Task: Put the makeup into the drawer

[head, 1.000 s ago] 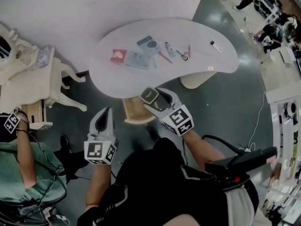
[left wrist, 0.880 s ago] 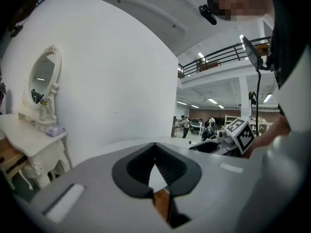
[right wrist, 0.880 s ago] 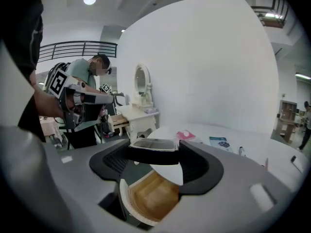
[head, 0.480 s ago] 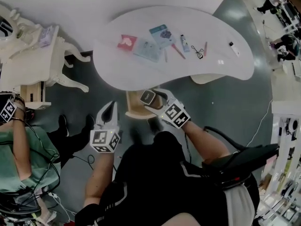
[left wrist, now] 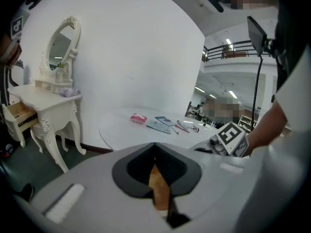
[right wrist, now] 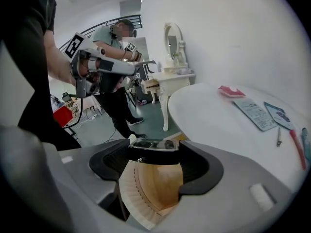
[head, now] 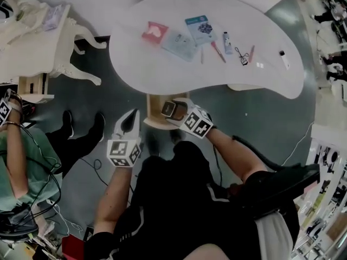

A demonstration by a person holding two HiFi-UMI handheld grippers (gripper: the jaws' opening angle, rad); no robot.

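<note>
My right gripper (head: pixel 174 111) is shut on a black makeup compact (head: pixel 169 108), which spans the gap between its widely set jaws in the right gripper view too (right wrist: pixel 153 145). My left gripper (head: pixel 132 115) hangs to its left, shut and empty. Both are in front of the white curved table (head: pixel 162 69), below its near edge. More makeup lies on the table: a red packet (head: pixel 154 32), teal packets (head: pixel 181 38), a tube (head: pixel 226 38) and an eyelash curler (head: pixel 242 54). The cream dressing table (head: pixel 32 53) stands far left with its drawer (head: pixel 33 85) pulled open.
A round wooden stool (head: pixel 154 122) sits under the table's near edge, right below my grippers. A person in green (head: pixel 21 161) stands at the left near the dressing table. Cables lie on the dark floor (head: pixel 81 145). Shelves line the right side (head: pixel 328 145).
Both grippers have sunk lower and closer to the stool. The right one still holds the compact and has tipped further down. The left has stayed shut.
</note>
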